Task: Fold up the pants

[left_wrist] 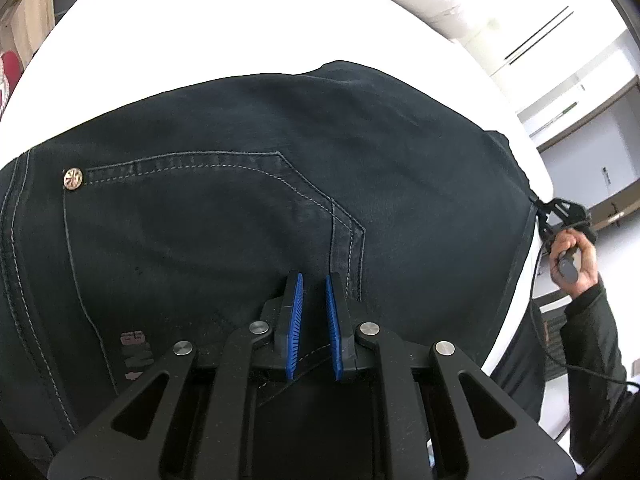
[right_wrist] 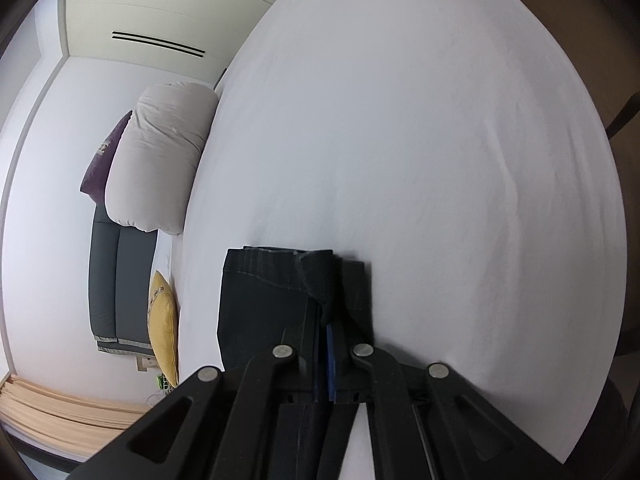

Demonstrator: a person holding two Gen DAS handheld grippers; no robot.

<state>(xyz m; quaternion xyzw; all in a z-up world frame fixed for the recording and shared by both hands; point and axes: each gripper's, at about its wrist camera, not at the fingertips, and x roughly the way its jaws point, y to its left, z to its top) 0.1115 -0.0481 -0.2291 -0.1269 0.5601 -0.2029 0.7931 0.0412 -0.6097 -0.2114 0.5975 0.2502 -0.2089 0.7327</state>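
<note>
Dark jeans [left_wrist: 248, 208] lie spread on a white table [left_wrist: 200, 32], back pocket and a brass rivet [left_wrist: 73, 179] facing up. My left gripper [left_wrist: 314, 280] hovers just over the pocket's corner, its blue pads [left_wrist: 296, 312] a little apart with nothing between them. My right gripper [left_wrist: 540, 206] shows far right, pinching the jeans' edge. In the right wrist view my right gripper [right_wrist: 326, 320] is shut on the pant-leg hem [right_wrist: 276, 284], which hangs folded over the white table [right_wrist: 400, 140].
A white pillow [right_wrist: 160, 152], a purple cushion [right_wrist: 104, 160], a grey sofa [right_wrist: 116, 288] and a yellow cushion [right_wrist: 162, 320] lie beyond the table's far side. White cabinets [left_wrist: 592, 120] stand at the right. A hand and sleeve [left_wrist: 576, 264] hold the right gripper.
</note>
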